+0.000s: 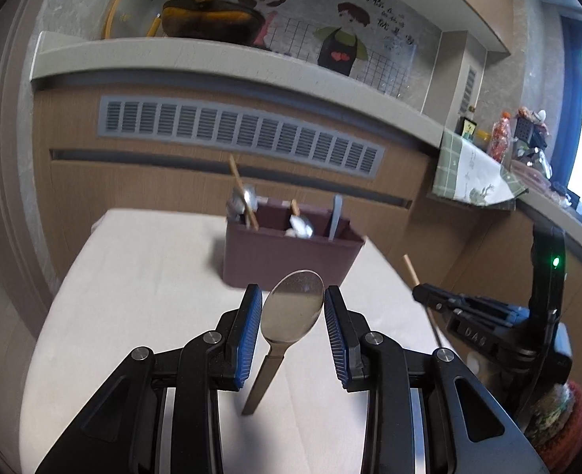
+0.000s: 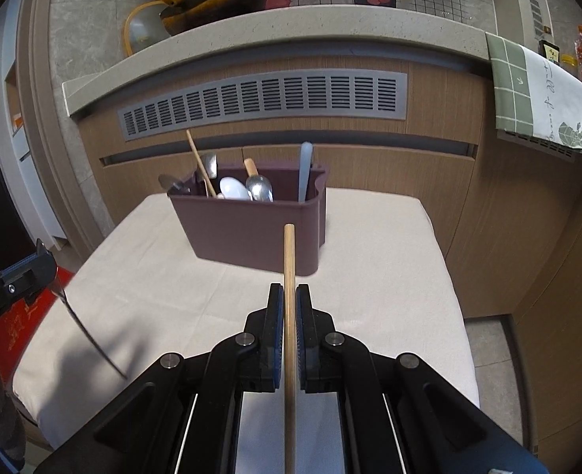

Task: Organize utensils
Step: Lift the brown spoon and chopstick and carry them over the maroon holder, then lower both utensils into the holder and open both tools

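With several utensils already standing in the maroon caddy (image 2: 251, 229) at twelve o'clock on the counter (image 2: 370, 296), the left tongs (image 1: 292, 308) held a metal spoon (image 1: 292, 310) and the right tongs (image 2: 289, 308) pinched a wooden chopstick (image 2: 289, 260), both undelivered

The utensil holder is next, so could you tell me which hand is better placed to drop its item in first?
Probably the right. Its gripper holds the wooden chopstick upright, lined up with the utensil holder. The left gripper holds a spoon, tilted.
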`<move>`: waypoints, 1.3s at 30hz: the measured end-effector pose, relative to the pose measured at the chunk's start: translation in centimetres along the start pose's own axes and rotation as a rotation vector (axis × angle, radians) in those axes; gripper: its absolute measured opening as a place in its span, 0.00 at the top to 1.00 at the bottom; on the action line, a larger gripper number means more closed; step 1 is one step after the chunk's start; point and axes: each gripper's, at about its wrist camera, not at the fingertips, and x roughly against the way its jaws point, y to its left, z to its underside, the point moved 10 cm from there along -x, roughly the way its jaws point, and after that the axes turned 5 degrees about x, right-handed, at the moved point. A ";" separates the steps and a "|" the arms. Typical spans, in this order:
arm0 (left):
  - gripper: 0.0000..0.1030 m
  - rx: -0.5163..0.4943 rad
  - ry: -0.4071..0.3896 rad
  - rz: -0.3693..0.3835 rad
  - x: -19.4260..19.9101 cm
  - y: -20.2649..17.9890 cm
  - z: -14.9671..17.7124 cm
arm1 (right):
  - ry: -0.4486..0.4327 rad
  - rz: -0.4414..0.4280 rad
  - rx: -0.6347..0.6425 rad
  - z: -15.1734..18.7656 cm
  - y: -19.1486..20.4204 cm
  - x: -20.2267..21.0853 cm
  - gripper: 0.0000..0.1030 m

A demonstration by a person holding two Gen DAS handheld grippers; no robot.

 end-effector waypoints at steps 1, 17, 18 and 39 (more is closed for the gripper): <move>0.68 -0.002 -0.007 0.013 0.0 -0.3 -0.9 | -0.010 -0.001 0.002 -0.5 0.0 0.0 0.95; 0.68 0.025 -0.214 0.210 -3.2 -2.8 -20.8 | -0.575 -0.073 -0.056 -23.2 -1.0 6.8 0.95; 0.68 0.042 -0.204 0.219 -4.0 -2.5 -20.9 | -0.593 -0.080 -0.052 -23.7 -0.7 6.5 0.95; 0.68 0.169 0.025 0.225 -17.2 2.5 -14.5 | -0.476 -0.017 -0.024 -20.4 -1.2 -8.0 0.95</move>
